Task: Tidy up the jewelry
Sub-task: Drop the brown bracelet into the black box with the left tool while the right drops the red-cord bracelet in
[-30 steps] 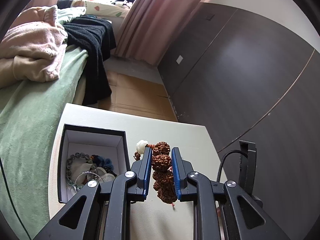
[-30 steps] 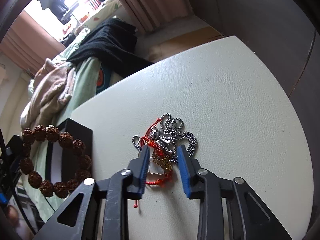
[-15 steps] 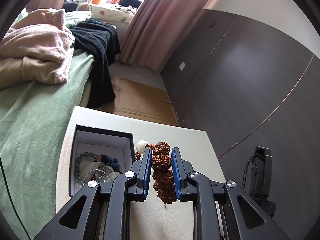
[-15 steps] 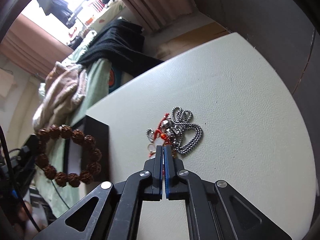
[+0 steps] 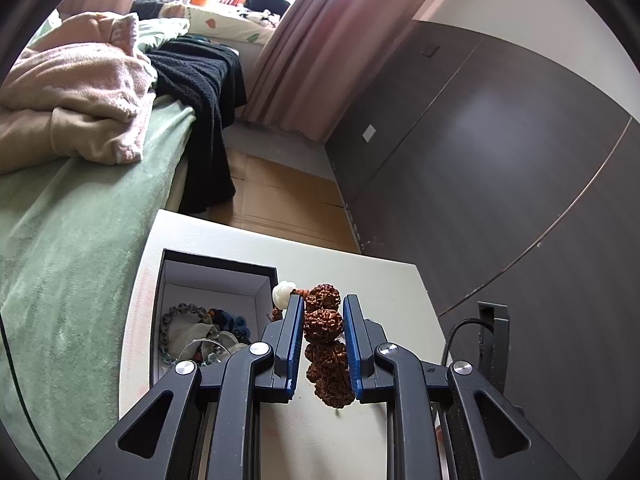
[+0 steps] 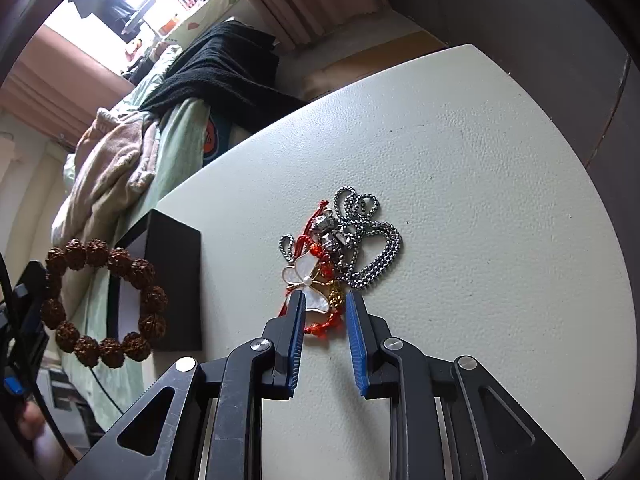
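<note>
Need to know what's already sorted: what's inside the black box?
Inside the black box: a grey bead bracelet, dark blue beads and a clear bangle. The left gripper hides the near end.

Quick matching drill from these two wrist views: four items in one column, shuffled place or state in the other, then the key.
1. brown bead bracelet
2. steel chain
3. black box
4. right gripper

A. open, over the butterfly pendant
B. clamped in the left gripper
C. heaped on the table
D. lidless, bracelets inside

Pairs: 1-B, 2-C, 3-D, 4-A
</note>
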`<action>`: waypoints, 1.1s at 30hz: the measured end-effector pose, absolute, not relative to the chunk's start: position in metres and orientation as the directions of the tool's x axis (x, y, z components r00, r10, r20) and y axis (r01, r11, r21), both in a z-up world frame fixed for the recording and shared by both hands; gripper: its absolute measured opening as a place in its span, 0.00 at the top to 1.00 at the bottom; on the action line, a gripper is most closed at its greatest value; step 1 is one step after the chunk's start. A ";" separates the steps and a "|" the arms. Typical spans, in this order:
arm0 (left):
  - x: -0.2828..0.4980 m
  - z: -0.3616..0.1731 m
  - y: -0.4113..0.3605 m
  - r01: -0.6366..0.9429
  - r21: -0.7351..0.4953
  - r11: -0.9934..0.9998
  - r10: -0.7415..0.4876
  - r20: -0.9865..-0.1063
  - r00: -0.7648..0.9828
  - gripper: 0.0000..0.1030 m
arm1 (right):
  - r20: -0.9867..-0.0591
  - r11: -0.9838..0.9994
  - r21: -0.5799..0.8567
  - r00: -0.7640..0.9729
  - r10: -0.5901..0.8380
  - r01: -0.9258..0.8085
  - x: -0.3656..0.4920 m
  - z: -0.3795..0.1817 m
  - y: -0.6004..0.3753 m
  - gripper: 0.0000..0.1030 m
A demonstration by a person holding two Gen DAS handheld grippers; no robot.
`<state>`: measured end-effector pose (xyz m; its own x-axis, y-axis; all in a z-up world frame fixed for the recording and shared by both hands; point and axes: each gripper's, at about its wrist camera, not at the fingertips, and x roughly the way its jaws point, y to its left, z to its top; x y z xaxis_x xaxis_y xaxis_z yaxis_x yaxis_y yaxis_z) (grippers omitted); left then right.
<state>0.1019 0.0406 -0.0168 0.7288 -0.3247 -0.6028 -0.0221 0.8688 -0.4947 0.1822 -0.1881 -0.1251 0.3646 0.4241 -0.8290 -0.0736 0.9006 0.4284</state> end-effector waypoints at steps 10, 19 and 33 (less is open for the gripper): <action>0.108 -0.022 0.037 -0.027 -0.490 0.871 -0.325 -0.617 0.717 0.80 | -0.843 0.922 0.368 0.374 0.386 -0.120 0.189 -0.125 -0.174 0.78; 0.097 -0.016 0.043 -0.036 -0.491 0.870 -0.310 -0.603 0.735 0.80 | -0.841 0.909 0.398 0.347 0.415 -0.124 0.180 -0.126 -0.181 0.92; 0.084 -0.011 0.082 -0.133 -0.490 0.861 -0.211 -0.584 0.784 0.80 | -0.663 0.750 0.620 0.356 0.658 -0.231 0.153 -0.083 -0.177 0.92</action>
<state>0.0835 0.0818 -0.0107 0.7838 -0.2109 -0.5842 -0.1335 0.8614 -0.4901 0.1530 -0.1772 -0.0831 0.3557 0.6585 -0.6633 -0.2312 0.7496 0.6202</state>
